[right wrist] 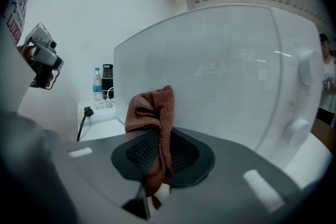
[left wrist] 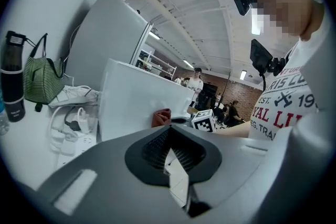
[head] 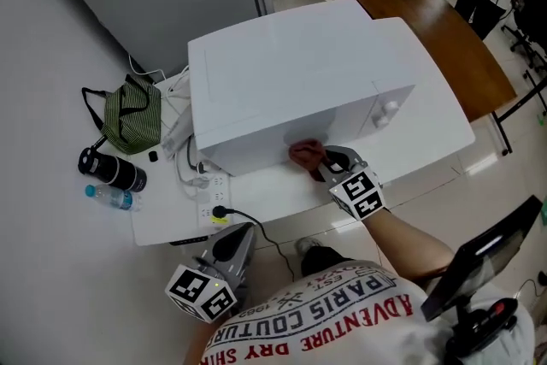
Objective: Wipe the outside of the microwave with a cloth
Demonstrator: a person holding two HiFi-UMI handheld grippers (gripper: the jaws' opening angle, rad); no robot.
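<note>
Left of the microwave [head: 291, 73], cables [head: 181, 154], a power strip [head: 212, 197], a striped bag [head: 132, 120] and a flask [head: 113, 169] crowd the bench [head: 273, 192]; its front strip lies bare.

A green striped bag [head: 132, 117] is set at the left end of the white table [head: 171, 226]. A black flask [head: 113, 170] and a water bottle [head: 112, 197] are stood upright beside it. A power strip [head: 212, 194] is laid near the front edge, with cables plugged in.

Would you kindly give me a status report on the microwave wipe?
Right gripper shut on brown cloth, at microwave front. Left gripper shut, empty, held low. Cables beside microwave, off the path.
</note>
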